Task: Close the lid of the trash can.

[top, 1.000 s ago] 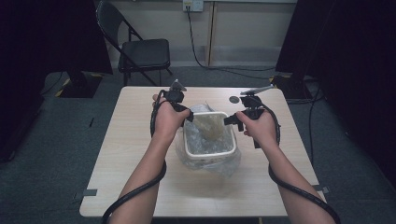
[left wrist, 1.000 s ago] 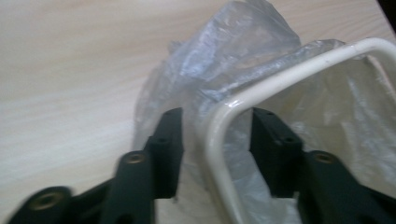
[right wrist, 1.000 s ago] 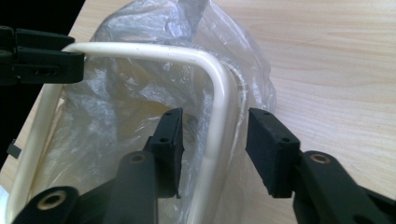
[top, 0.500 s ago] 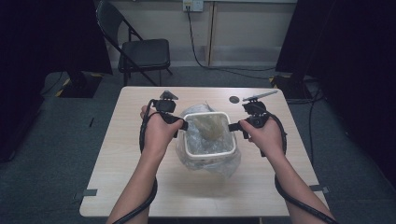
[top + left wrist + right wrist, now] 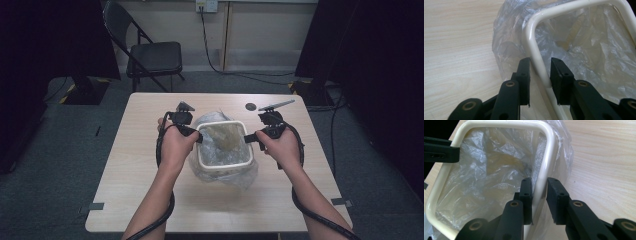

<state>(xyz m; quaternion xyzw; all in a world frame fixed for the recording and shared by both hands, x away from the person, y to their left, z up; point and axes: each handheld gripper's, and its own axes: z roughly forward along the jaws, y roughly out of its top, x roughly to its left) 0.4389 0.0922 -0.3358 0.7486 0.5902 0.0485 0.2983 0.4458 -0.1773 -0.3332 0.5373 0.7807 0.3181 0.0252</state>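
A cream plastic bin (image 5: pixel 223 165) lined with a clear plastic bag (image 5: pixel 241 176) stands mid-table. My left gripper (image 5: pixel 198 136) straddles the bin's left rim (image 5: pixel 531 42). Its jaws have just been closing, and in the left gripper view (image 5: pixel 540 62) a gap still shows between the rim and one pad. My right gripper (image 5: pixel 248 138) sits on the right rim (image 5: pixel 548 152). Its jaws have also been closing, and in the right gripper view (image 5: pixel 539 182) both pads lie against the rim and the bag folded over it. The bag (image 5: pixel 486 175) hangs crumpled inside the bin.
The bin stands on a light wooden table (image 5: pixel 145 200). A small dark disc (image 5: pixel 250 106) lies at the table's far side. Beyond the table are a black folding chair (image 5: pixel 152 57) and wall cables. Black cables trail along both forearms.
Both hands have slid from the bin's far corners down to its left and right sides, spreading apart. Each gripper now has the rim between its jaws.
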